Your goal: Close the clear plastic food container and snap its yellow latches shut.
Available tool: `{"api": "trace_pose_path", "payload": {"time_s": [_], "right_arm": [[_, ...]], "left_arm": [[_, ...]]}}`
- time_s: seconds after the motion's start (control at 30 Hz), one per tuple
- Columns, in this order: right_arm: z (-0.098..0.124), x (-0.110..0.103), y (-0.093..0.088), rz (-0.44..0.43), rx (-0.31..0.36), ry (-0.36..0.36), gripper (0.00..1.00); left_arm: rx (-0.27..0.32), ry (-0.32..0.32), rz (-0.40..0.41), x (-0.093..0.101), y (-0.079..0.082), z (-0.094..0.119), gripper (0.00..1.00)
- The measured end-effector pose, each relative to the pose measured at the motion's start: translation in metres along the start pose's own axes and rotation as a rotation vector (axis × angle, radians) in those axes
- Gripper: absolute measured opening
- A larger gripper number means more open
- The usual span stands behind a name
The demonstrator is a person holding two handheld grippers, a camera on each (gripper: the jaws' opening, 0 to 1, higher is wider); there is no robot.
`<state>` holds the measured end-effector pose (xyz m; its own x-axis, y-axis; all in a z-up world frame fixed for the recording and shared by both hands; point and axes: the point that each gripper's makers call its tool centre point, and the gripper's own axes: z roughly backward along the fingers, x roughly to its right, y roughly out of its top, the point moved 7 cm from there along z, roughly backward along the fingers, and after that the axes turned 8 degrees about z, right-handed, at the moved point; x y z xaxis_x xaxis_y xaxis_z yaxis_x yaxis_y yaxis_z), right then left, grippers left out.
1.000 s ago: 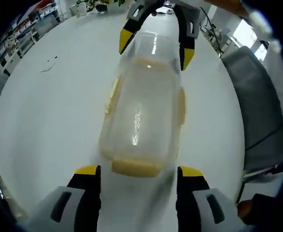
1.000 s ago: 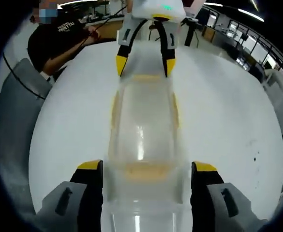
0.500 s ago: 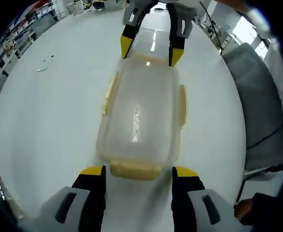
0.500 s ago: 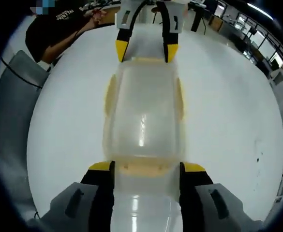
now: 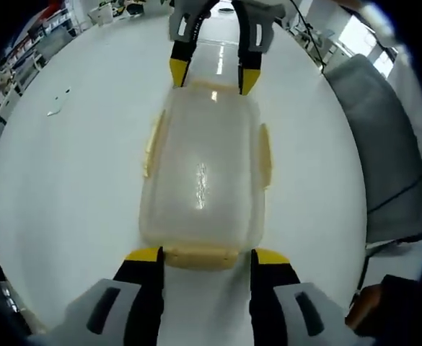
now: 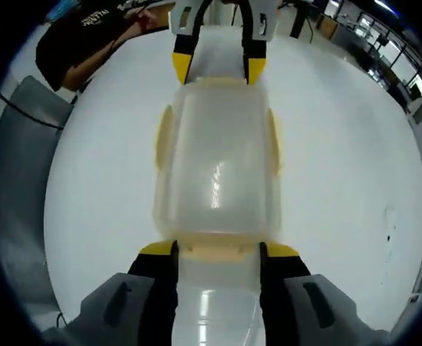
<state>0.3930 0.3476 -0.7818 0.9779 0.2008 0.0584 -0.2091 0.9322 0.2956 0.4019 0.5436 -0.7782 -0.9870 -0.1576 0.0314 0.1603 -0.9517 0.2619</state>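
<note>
In the left gripper view, your left gripper (image 5: 205, 254) stands with jaws apart, its yellow tips straddling the near end latch (image 5: 200, 256) of the container (image 5: 201, 173), which lies lid-on upon the white table (image 5: 73, 180). The container's long axis runs straight away from you toward the right gripper (image 5: 209, 72), whose parted tips bracket the far end; that placing suggests you mean to press both end latches down together. In the right gripper view, the right gripper (image 6: 216, 249) is likewise spread about its own near latch (image 6: 216, 249), the container (image 6: 216, 166) pointing lengthwise at the left gripper (image 6: 218, 68). The side latches (image 6: 164, 137) look splayed outward, seemingly unsnapped.
</note>
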Motion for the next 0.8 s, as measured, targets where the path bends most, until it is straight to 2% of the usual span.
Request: {"api": "trace_pose_path", "payload": {"time_s": [0.03, 0.07, 0.57, 0.67, 0.8], "right_arm": [[-0.001, -0.001, 0.0, -0.015, -0.008, 0.001, 0.38], [-0.001, 0.0, 0.001, -0.022, -0.016, 0.002, 0.37], [-0.002, -0.005, 0.003, -0.032, -0.061, -0.003, 0.35], [-0.002, -0.009, 0.007, -0.038, -0.051, 0.019, 0.36], [0.005, -0.012, 0.015, -0.03, -0.029, 0.014, 0.35]], "left_arm": [[-0.022, -0.028, 0.059, 0.003, -0.002, 0.002, 0.34], [-0.009, -0.024, 0.033, 0.003, 0.0, 0.004, 0.34], [-0.031, -0.016, 0.03, 0.007, -0.004, 0.006, 0.33], [-0.052, -0.036, 0.026, 0.013, -0.008, 0.007, 0.33], [-0.073, -0.028, 0.028, 0.019, -0.014, 0.011, 0.33]]}}
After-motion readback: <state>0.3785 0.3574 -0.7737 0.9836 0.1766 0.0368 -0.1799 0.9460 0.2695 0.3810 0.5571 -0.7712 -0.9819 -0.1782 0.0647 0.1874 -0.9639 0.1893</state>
